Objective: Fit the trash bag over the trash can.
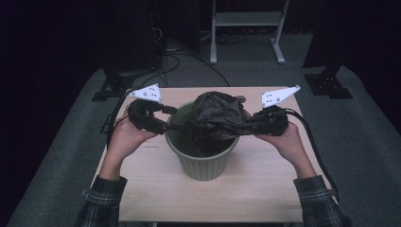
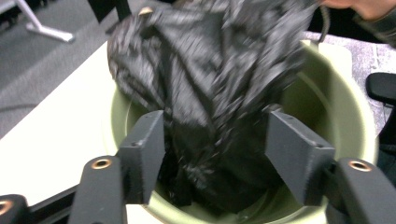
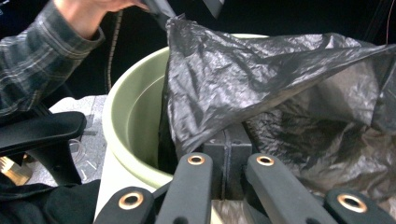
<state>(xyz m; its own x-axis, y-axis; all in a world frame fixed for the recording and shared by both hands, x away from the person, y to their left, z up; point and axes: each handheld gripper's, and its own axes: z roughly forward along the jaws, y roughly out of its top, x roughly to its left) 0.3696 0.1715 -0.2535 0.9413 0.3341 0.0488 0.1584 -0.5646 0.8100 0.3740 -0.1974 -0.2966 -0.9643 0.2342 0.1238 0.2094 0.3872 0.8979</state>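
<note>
A pale green plastic bin [image 1: 201, 163] stands in the middle of the wooden table [image 1: 156, 194]. A crumpled black plastic bag [image 1: 217, 113] bulges over its mouth and hangs down inside. My left gripper [image 1: 177, 124] is at the bin's left rim, my right gripper [image 1: 246, 125] at its right rim. In the left gripper view the gripper [image 2: 217, 135] is open, jaws wide apart on either side of the hanging bag [image 2: 205, 70] above the bin [image 2: 345, 107]. In the right gripper view the gripper [image 3: 226, 144] is shut on an edge of the bag [image 3: 261, 79] over the bin's rim [image 3: 135, 112].
Grey carpet surrounds the table. A white metal frame [image 1: 246, 19] stands on the floor behind it, with black stand bases at the back left [image 1: 111, 87] and back right [image 1: 331, 84]. Cables trail from both grippers over the table's sides.
</note>
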